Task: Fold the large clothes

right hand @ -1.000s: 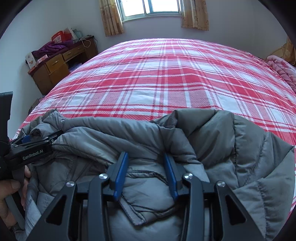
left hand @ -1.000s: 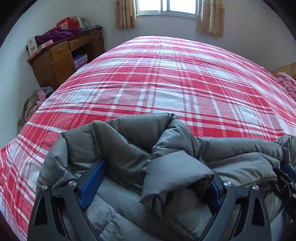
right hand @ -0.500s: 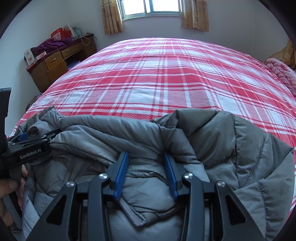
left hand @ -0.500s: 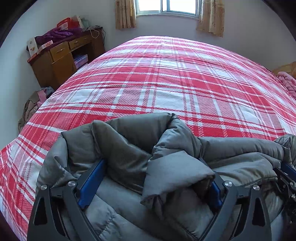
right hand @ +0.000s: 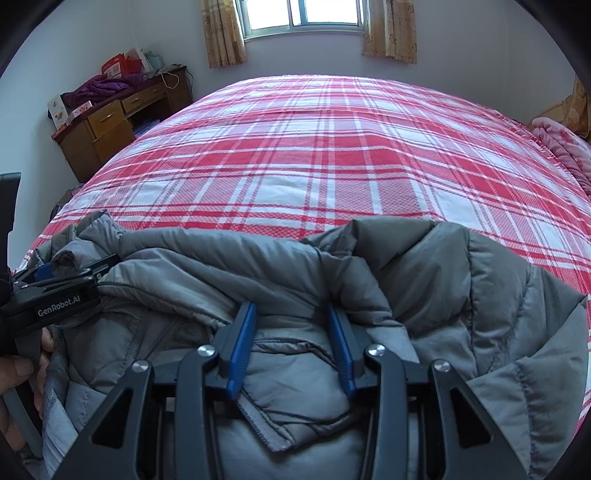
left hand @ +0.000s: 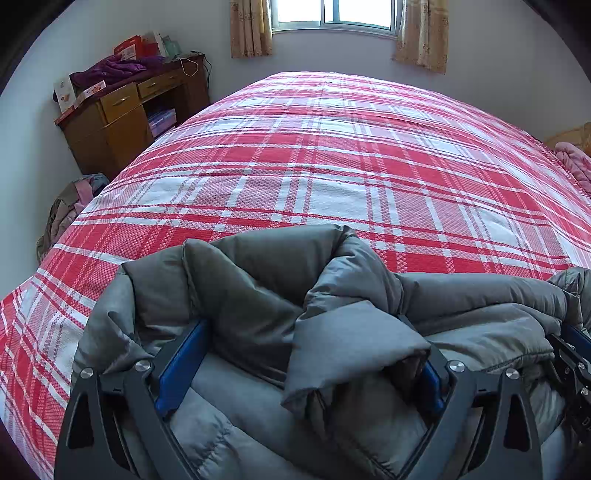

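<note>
Grey down jacket (right hand: 461, 295) on plaid bedspread (right hand: 332, 166); left gripper (left hand: 306, 328), "GenRobot.AI", wide around bunched fabric; right gripper (right hand: 291, 317) apparently clamping fold.

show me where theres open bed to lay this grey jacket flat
The plaid bedspread is bare from the grey jacket to the window wall, between desk and pink blanket. Crowded only at the near edge, around both claws.

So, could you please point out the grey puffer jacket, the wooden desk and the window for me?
grey puffer jacket (right hand: 461, 295), right wrist view, quilted panel at right.
wooden desk (left hand: 122, 122), left wrist view, front below the drawers.
window (right hand: 303, 14), right wrist view, bright pane.
</note>
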The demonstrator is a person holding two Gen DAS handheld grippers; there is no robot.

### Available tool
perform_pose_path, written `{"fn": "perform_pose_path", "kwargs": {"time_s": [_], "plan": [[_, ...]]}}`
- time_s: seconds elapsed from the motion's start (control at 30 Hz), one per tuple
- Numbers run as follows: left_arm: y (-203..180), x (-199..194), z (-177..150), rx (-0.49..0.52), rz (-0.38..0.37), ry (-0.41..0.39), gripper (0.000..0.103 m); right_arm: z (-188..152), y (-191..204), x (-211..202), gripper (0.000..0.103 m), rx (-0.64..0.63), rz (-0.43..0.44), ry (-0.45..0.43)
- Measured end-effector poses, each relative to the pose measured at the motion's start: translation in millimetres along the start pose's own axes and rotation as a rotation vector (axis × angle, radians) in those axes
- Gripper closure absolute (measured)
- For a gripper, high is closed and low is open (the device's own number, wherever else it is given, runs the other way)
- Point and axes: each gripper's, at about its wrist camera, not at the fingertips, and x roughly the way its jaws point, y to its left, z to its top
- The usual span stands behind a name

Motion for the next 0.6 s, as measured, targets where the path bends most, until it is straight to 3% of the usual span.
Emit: {"fn": "perform_pose_path", "kwargs": {"time_s": [0.5, 0.6], "plan": [[-1.2, 4.1, 7.5, 0.010, 0.008, 0.025, 0.003, 0.9, 2.7, 3.1, 0.060, -0.016, -0.016, 0.006], [12.5, -22.9, 18.7, -0.014, -0.018, 0.015, 0.003, 5.5, -0.3, -2.1, 0.055, -0.020, 0.000, 0.022]]}}
